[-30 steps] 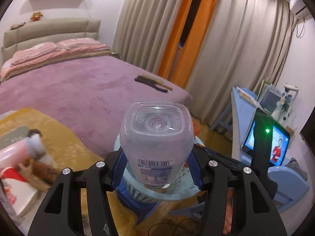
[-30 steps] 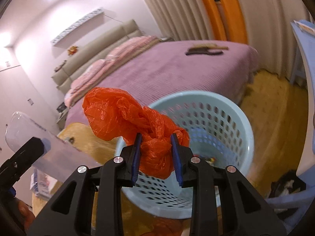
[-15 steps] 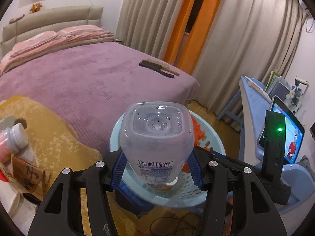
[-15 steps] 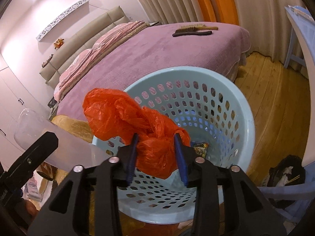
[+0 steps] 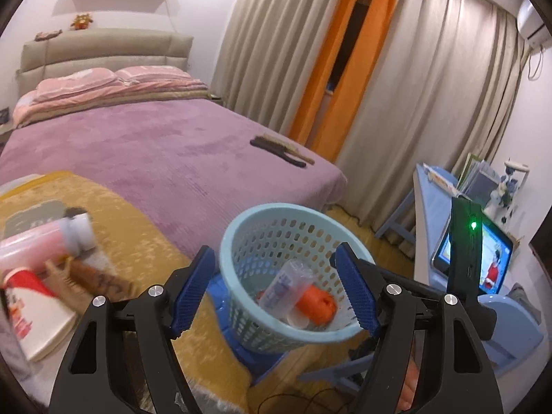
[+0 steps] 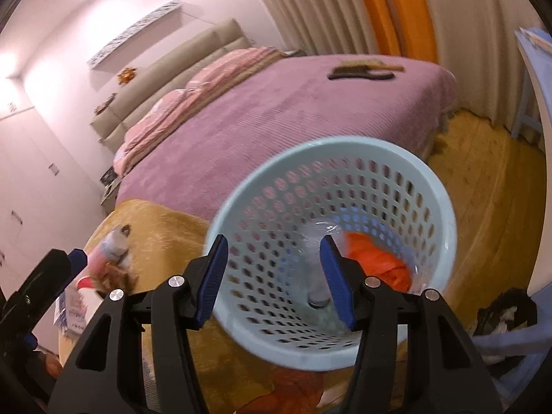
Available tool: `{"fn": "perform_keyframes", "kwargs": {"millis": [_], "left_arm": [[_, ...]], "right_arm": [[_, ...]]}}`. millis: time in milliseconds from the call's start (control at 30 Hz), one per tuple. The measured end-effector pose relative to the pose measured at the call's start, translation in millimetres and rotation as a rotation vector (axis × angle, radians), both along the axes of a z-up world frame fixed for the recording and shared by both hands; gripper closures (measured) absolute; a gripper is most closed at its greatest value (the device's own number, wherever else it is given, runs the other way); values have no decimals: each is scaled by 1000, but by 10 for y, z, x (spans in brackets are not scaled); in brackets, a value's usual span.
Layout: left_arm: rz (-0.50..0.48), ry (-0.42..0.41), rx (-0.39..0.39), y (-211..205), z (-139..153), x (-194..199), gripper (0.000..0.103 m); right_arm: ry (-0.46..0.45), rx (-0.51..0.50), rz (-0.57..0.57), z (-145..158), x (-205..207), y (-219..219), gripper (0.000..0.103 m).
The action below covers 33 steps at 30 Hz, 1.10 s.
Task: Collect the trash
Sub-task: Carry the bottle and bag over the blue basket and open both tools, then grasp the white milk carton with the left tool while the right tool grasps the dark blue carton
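A light blue perforated basket (image 5: 241,241) stands on a blue stool beside the bed; it also shows in the right wrist view (image 6: 345,145). Inside lie a clear plastic bottle (image 5: 284,284) and an orange plastic bag (image 5: 315,305); the bottle (image 6: 315,241) and the bag (image 6: 376,258) show blurred in the right wrist view. My left gripper (image 5: 276,291) is open and empty above the basket's near rim. My right gripper (image 6: 274,276) is open and empty over the basket.
A yellow-clothed table (image 5: 138,241) at left holds a pink bottle (image 5: 41,241), a red and white carton (image 5: 31,310) and brown scraps. A purple bed (image 5: 155,151) with brushes (image 5: 279,148) lies behind. A blue desk with a tablet (image 5: 490,258) is right.
Both grippers opened. The clear bottle left my left gripper and the orange bag left my right gripper; both now lie in the basket. Both grippers pulled back a little.
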<state>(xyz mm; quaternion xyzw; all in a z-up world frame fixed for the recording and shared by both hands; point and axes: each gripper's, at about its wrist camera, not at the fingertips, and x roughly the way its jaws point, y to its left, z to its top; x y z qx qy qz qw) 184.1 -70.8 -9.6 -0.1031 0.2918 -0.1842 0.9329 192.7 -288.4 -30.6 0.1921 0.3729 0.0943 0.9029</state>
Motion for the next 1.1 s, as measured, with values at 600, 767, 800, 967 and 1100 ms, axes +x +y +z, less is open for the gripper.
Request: {"fn": "perform_keyframes", "kwargs": {"millis": [600, 767, 800, 967, 1100], "left_arm": [[529, -35, -34, 1888, 357, -1123, 26], [672, 75, -118, 2645, 209, -1217, 26], [680, 90, -137, 2751, 172, -1214, 26], [686, 160, -215, 3087, -44, -1120, 27], [686, 195, -224, 3188, -166, -972, 27]], "right_arm": [[-166, -25, 411, 483, -506, 1756, 51], [-163, -42, 528, 444, -634, 2408, 51], [-163, -46, 540, 432, -640, 2494, 51], [-135, -51, 619, 316, -698, 2973, 51], [-118, -84, 689, 219, -767, 3336, 51]]}}
